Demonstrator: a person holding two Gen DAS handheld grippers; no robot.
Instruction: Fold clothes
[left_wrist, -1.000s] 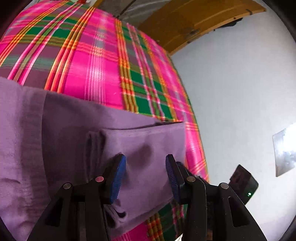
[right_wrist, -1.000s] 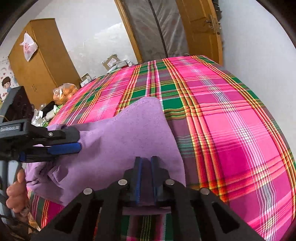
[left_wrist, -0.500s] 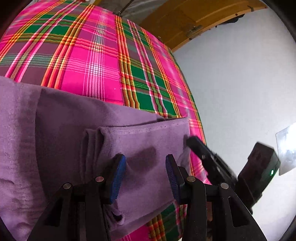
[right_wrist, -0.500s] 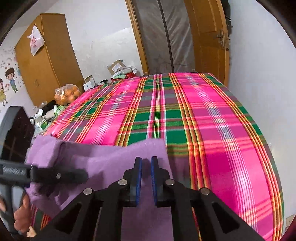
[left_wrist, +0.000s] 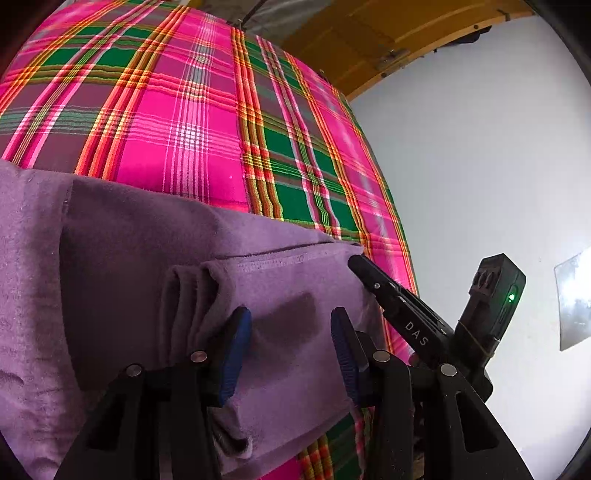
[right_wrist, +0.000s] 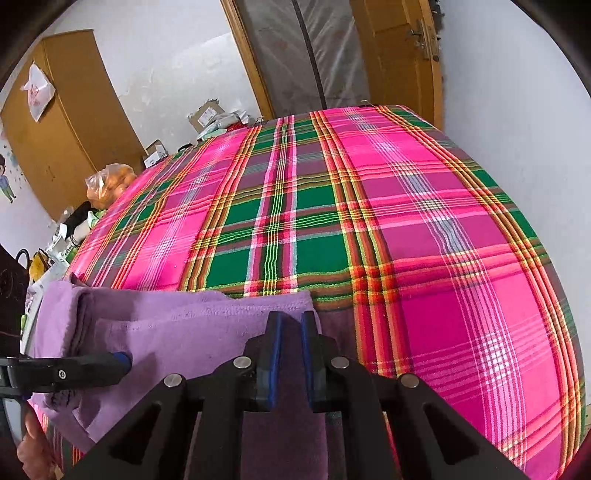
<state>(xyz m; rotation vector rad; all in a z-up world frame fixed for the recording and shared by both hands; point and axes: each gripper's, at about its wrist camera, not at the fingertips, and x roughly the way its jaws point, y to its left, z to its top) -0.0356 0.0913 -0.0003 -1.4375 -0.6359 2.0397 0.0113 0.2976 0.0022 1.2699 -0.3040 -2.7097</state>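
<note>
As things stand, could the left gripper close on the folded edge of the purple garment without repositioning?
Probably yes. The left gripper is open with the purple garment lying between its blue pads, nothing blocking. The right gripper already pinches the same hem further along, clear of it.

- Bright, even daylight fills both views; colours are vivid.
- Strong fisheye bending curves the plaid bed cover (right_wrist: 369, 221), with black corners.
- A soft shadow lies on the purple cloth (left_wrist: 288, 317) between the left hand-held gripper (left_wrist: 291, 343) fingers.
- Focus is sharp.
</note>
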